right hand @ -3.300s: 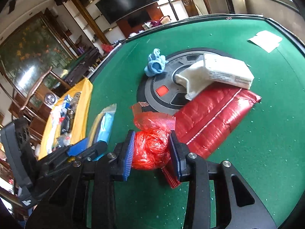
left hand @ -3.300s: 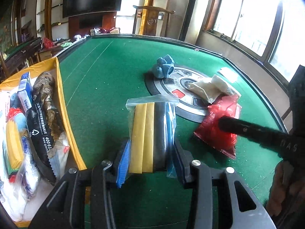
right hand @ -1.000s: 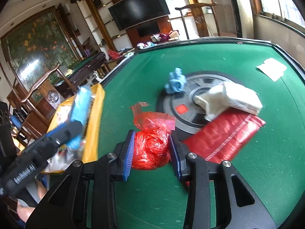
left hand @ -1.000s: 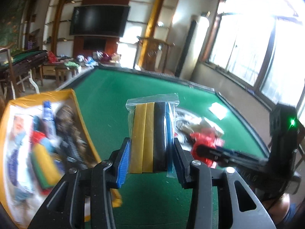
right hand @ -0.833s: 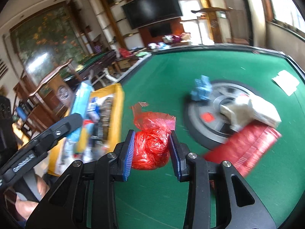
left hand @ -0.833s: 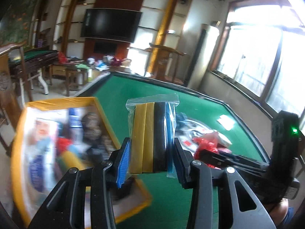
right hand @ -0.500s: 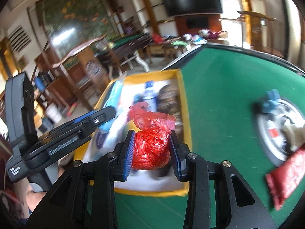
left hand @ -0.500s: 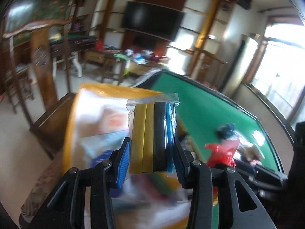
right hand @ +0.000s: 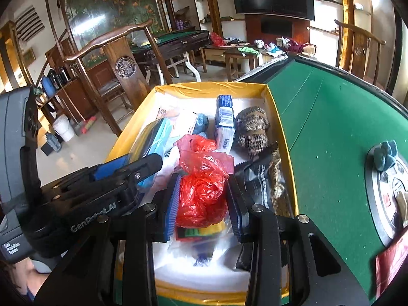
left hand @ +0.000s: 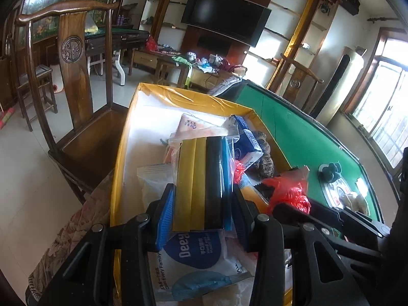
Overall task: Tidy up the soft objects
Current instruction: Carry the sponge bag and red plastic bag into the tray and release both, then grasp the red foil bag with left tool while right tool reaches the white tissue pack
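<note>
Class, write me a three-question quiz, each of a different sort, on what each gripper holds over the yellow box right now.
1. True or false: the left gripper is empty.
2. The right gripper holds: A) a red plastic bag; B) a blue cloth; C) nothing.
3. Fill in: both grippers are above the yellow ____.

Key: 1 false, it is shut on a clear bag of cloths; 2 A; 3 box.

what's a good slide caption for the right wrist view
Right gripper holding a crumpled red plastic bag above the yellow-rimmed cardboard box of soft goods.
</note>
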Tool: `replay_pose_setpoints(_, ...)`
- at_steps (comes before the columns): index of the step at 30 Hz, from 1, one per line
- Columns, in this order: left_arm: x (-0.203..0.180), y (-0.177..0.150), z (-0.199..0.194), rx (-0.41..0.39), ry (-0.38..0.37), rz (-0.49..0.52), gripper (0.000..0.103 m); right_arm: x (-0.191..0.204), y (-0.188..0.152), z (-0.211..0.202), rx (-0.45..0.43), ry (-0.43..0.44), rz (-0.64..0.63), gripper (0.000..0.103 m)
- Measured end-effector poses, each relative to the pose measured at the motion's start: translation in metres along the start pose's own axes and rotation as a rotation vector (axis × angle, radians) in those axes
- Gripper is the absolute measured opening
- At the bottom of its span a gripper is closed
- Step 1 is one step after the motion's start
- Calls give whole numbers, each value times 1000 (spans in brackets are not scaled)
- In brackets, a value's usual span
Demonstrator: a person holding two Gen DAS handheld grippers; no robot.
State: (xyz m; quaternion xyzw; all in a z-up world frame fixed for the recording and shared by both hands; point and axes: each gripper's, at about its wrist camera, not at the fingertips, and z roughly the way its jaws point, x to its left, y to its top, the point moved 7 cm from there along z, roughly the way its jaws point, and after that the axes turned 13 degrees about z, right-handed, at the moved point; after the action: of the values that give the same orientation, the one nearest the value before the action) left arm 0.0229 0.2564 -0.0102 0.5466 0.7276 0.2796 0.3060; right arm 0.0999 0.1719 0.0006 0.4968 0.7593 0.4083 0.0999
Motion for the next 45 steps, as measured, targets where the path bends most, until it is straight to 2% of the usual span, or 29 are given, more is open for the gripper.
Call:
replay_pose_setpoints(4,4,-2,-4,-4,-12,-10,45,2,1,-4,-27,-12,-19,39)
replay_pose_setpoints(9,10,-5,-6,15,-35,-40,53,2,1,-15,-47,-45,-48,52)
replay_pose_setpoints(12,10,-4,-10,14,-42,-52,58,2,2,-24,-67,-50,-54,53)
replay_pose_setpoints(23,0,6,-36,-31,-21,-53,59,3,-5,-58,-89,38,-29,53)
replay_pose_setpoints(28,-8,12,-48,-53,-9,-41,60,-16,-10,-82,-102,73,15,53)
replay_pose_setpoints(32,-29,16,-54,-60,-10,5,60,-51,-15,-104,-124,62,67,53)
replay_pose_setpoints(38,-71,18,-59,-67,-48,89,63,-140,-32,-141,-136,24,184,53)
replay_pose_setpoints(40,-90,17,-59,-65,-80,122,73,-182,-38,-159,-164,-10,238,52)
replay_pose_setpoints(43,-134,13,-54,-51,-168,205,75,-255,-44,-185,-230,-89,351,52)
replay_pose_setpoints(45,-163,10,-49,-35,-210,264,76,-289,-45,-200,-271,-132,437,52)
